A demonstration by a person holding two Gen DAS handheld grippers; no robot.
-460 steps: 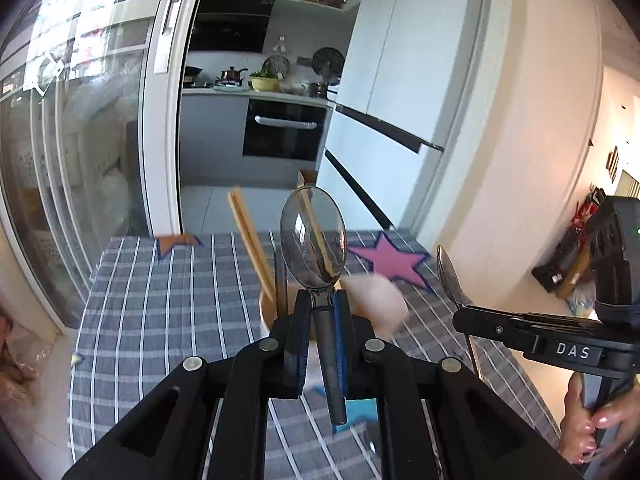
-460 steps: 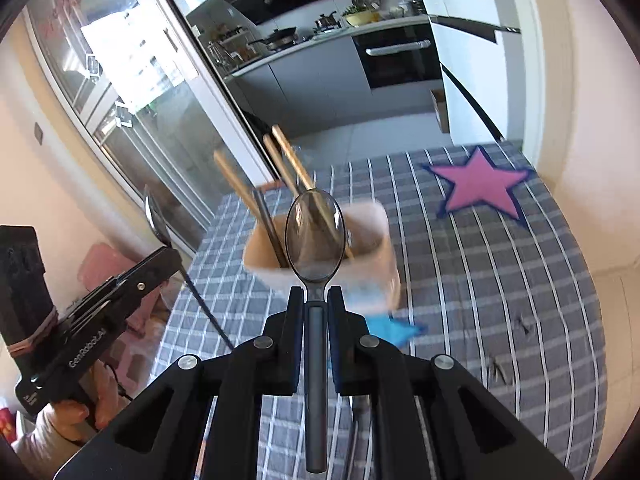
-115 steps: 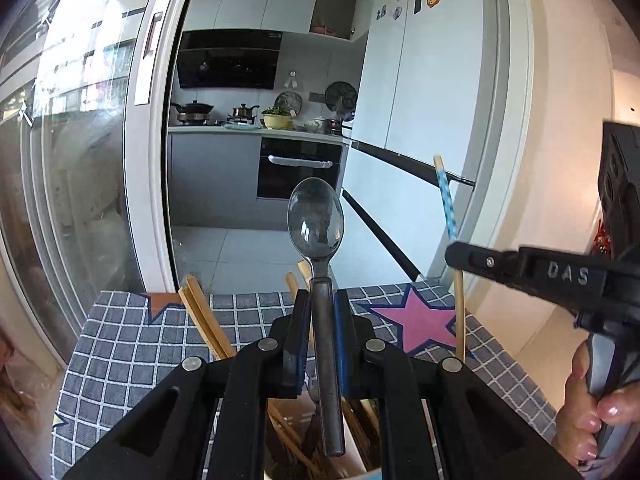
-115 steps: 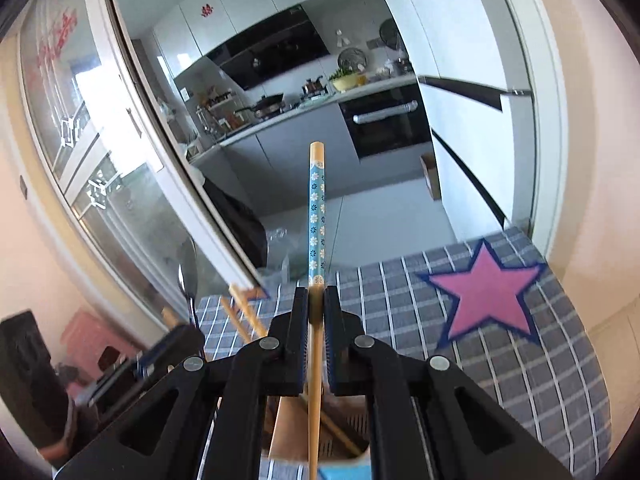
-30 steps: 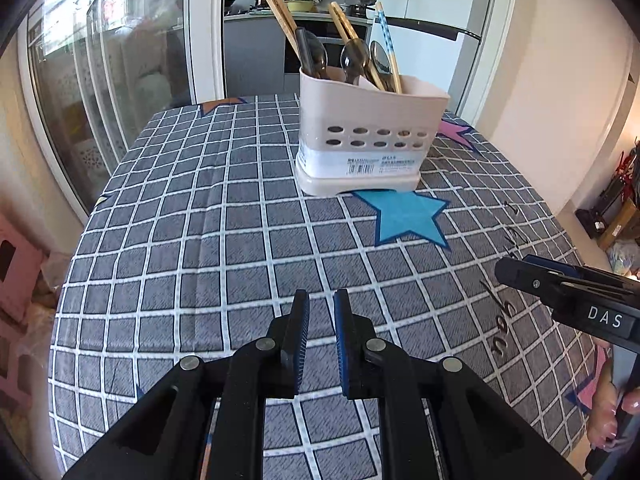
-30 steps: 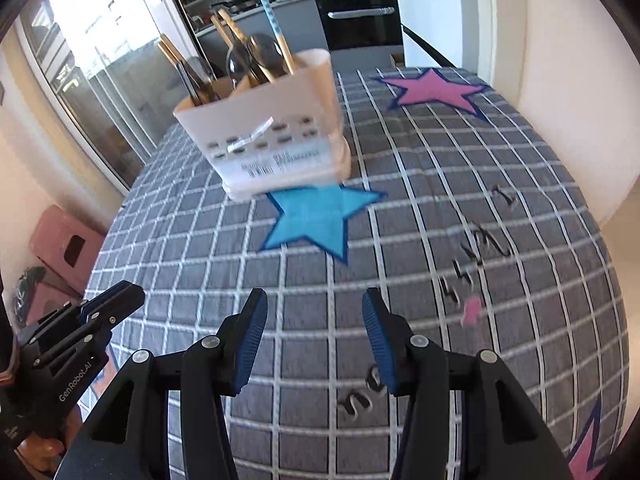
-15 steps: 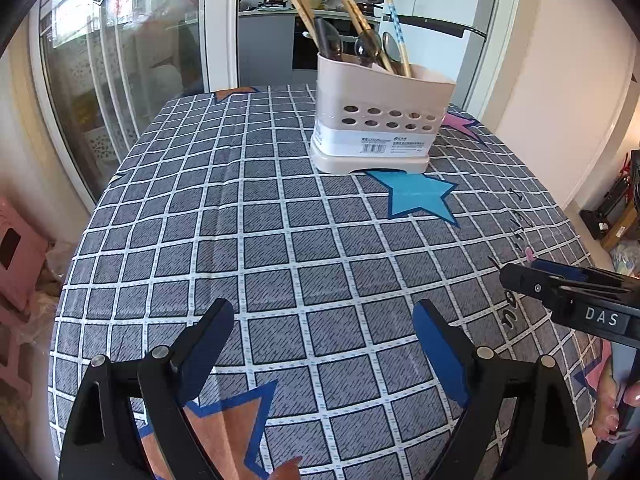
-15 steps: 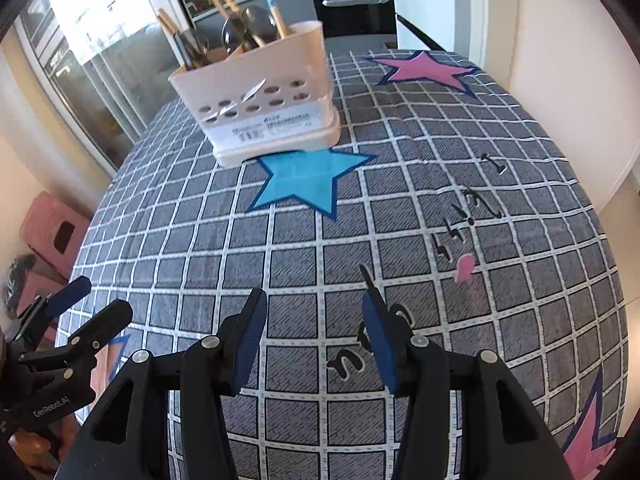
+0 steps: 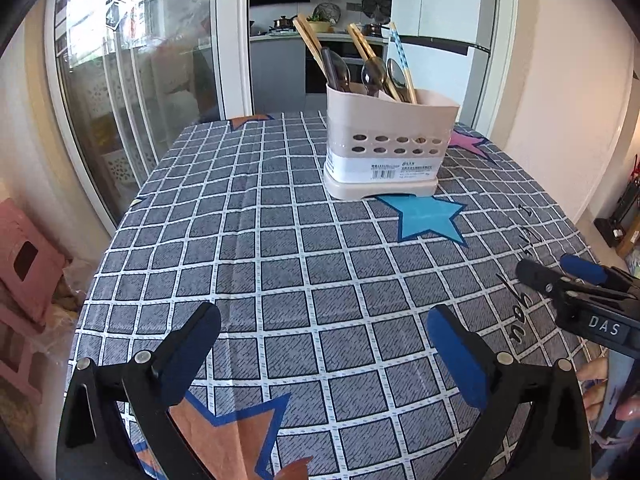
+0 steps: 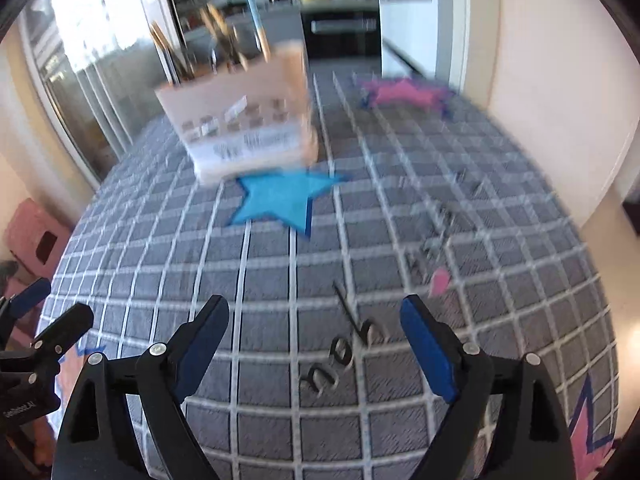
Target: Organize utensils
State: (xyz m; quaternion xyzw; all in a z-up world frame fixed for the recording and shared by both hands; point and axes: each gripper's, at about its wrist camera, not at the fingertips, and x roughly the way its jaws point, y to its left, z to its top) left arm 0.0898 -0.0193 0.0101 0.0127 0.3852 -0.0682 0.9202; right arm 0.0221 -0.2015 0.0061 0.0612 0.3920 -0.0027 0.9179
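So the table (image 9: pixel 280 264) has a grey checked tablecloth (image 9: pixel 328 312) with white grid lines over the whole top. Stars are printed on it: a blue star (image 9: pixel 426 216) around the middle, a pink star (image 9: pixel 466 142) at the far right, an orange star (image 9: pixel 224 436) at the near edge and another orange one at the far left. Some dark lettering runs down the right side. The only thing actually sitting on it is a beige utensil caddy (image 9: pixel 386 152), far of centre, just touching the blue star's far edge.

Left claw (image 9: pixel 322 330) gapes empty; utensil caddy (image 9: pixel 387 148) stands well beyond.
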